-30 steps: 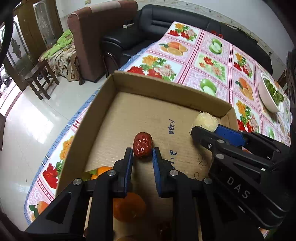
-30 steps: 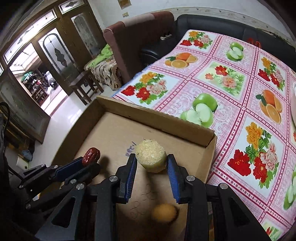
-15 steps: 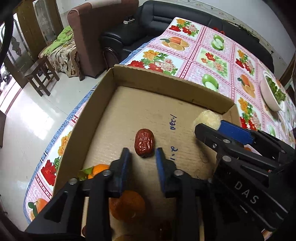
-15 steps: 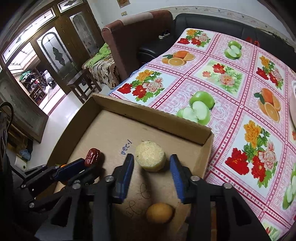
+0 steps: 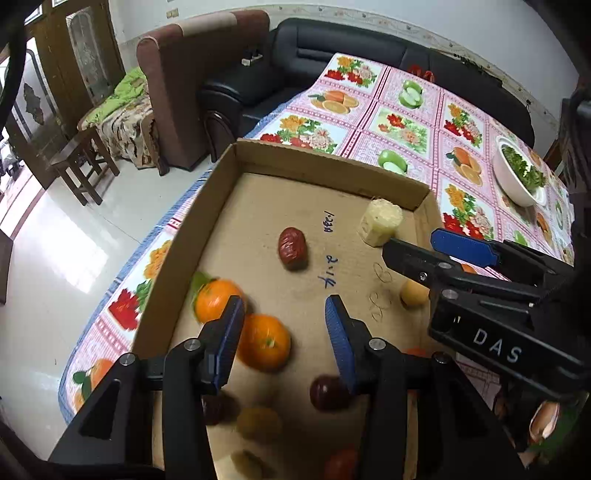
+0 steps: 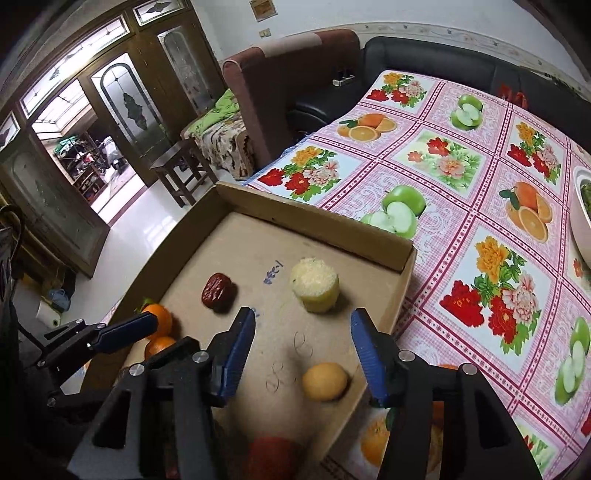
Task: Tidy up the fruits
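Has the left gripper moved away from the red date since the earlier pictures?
Yes. The left gripper has pulled back toward the near side of the cardboard box, its jaws opening and empty; the red date lies beside the blue writing.

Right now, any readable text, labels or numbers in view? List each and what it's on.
"DAS": white letters on the black body of the right gripper, seen from the left wrist.
Blue pen writing on the box floor, in two spots and: handwritten, not legible.
Pencil loops on the box floor: scribbles, no words.
Yellow plaque on the wall: too small to read.
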`<state>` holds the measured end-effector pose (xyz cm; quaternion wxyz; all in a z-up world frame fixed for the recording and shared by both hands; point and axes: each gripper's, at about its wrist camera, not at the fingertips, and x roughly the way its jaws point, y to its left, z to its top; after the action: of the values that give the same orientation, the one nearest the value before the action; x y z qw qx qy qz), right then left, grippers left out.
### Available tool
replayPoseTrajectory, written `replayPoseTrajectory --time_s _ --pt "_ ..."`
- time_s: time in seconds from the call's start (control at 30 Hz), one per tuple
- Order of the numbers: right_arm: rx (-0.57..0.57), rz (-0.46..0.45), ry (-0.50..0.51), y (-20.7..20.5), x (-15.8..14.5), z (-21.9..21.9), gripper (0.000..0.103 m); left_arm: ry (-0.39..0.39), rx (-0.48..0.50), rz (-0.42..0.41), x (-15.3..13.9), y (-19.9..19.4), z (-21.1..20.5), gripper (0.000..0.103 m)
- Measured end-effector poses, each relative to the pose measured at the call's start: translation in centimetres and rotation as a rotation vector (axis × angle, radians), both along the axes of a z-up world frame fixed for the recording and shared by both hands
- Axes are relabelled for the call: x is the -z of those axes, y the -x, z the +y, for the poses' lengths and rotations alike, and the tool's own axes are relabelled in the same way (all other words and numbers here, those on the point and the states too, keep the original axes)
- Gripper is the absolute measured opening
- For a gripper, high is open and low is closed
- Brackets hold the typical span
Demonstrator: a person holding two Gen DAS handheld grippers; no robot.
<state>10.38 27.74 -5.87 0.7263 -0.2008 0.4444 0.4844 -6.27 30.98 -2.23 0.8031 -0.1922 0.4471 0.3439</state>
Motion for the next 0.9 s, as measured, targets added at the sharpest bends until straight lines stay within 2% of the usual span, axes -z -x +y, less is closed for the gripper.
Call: replayPoseTrajectory --time_s 0.23,0.33,0.43,0.7,0.9 --pt "-0.047 -0.015 -0.029 1.4 -1.1 -2.2 0.065 -0.054 0.017 -0.047 -1.9 2.5 -2.7 0.044" --pt "-0.073 -0.015 -0.046 2.1 -1.4 -3.3 0.066 -0.104 0.025 -0.048 -2.7 3.5 -4.2 0.054" --pt "-0.122 -0.013 -0.056 3.2 -1.6 -4.3 0.068 -0.137 0.037 -0.054 -3.3 4.7 -5.5 0.055" --pt "-0.297 -0.123 -0.062 7.3 -2.2 -6.8 0.072 -0.144 0.032 -0.063 -3.4 7.9 -7.9 0.055" --pt "-0.412 -0.171 -0.001 9.0 -1.3 -8.0 0.072 -0.151 0.030 -0.054 -3.4 9.2 -9.3 0.055"
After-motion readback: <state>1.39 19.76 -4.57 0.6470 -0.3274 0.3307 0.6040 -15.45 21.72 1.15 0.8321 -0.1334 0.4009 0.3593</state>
